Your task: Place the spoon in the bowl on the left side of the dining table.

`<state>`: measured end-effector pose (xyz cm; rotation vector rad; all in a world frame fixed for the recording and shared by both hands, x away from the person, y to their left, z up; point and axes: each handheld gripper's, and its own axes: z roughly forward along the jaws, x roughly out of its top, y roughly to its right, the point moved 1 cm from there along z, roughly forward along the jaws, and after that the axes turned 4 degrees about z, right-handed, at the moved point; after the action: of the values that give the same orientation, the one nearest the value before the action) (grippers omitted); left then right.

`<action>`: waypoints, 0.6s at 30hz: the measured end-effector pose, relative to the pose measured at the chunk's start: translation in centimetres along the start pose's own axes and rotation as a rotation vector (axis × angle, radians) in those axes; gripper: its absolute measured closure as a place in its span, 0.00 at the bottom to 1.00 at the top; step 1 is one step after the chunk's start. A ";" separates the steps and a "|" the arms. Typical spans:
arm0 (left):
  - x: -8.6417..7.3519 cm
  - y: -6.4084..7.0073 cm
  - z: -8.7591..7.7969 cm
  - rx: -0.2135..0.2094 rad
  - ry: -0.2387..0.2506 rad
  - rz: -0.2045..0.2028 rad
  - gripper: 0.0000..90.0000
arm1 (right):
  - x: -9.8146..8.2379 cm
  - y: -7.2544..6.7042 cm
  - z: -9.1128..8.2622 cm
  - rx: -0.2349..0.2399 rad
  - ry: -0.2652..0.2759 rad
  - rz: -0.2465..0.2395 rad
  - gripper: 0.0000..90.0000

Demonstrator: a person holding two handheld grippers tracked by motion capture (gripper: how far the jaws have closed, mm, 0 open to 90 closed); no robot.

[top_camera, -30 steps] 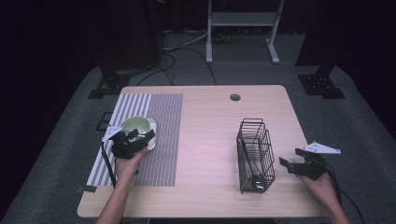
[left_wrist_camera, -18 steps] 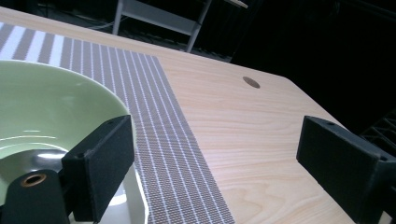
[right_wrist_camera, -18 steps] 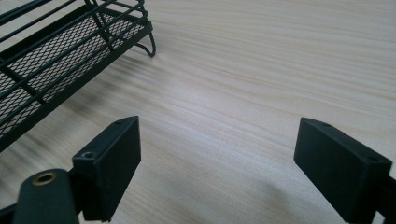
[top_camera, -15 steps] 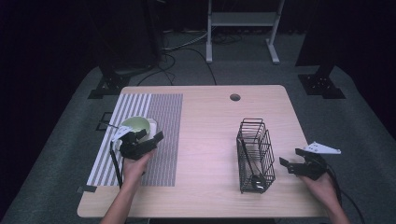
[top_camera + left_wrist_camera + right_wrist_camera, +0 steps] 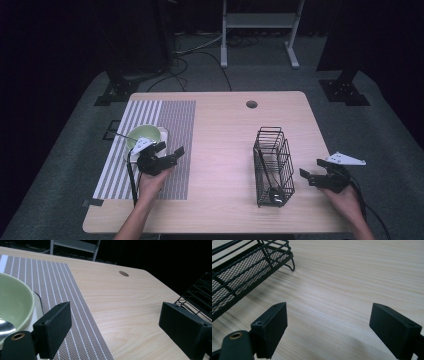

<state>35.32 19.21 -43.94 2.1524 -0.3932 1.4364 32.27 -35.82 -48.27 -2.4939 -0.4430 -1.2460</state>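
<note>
Left gripper (image 5: pixel 167 152) is held over the striped placemat (image 5: pixel 172 125) near the table's left edge, jaws spread wide, nothing between them. In the left gripper view (image 5: pixel 113 325) only mat and bare wood are seen between the jaws. Just beside it, toward the left edge, a green bowl (image 5: pixel 145 136) is set on a white plate (image 5: pixel 162 133), both on the mat. Something shiny, likely a spoon (image 5: pixel 5 328), is seen inside the bowl in the left gripper view; what it is exactly cannot be told. The bowl (image 5: pixel 13 302) is seen at that view's left, outside the jaws and not touched by them.

Right gripper (image 5: pixel 311 175) is held low near the table's right edge, jaws also wide apart and empty; bare tabletop is seen between them in the right gripper view (image 5: pixel 328 327). Just beside it, toward the table's middle, a black wire rack (image 5: pixel 272 165) is stood on the wood, apart from the gripper. A dark utensil (image 5: pixel 267 177) is seen leaning inside the rack, its rounded end low at the near end. The rack's mesh floor and a foot (image 5: pixel 249 267) are seen at the upper left of the right gripper view.

A round cable hole (image 5: pixel 251 104) is cut near the table's (image 5: pixel 225 200) far edge. Open wood is left between mat and rack.
</note>
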 end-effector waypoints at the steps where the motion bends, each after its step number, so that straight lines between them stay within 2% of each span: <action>1: -0.1 0.1 0.0 -0.001 -0.006 0.009 0.11 | 0.0 0.0 0.0 0.000 0.000 0.000 0.15; 6: -0.4 0.5 0.2 -0.008 -0.016 0.017 0.11 | 0.0 0.0 0.0 0.000 0.002 -0.002 0.15; 16: -0.9 1.9 0.5 -0.029 -0.037 0.075 0.11 | 0.0 0.1 -0.2 0.001 0.008 0.007 0.15; 18: -1.1 2.3 0.7 -0.034 -0.047 0.098 0.11 | -0.1 0.2 -0.3 0.000 0.008 0.007 0.15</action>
<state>34.27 16.82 -44.56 2.1695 -0.5431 1.4229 32.09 -36.10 -48.17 -2.4871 -0.4325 -1.2532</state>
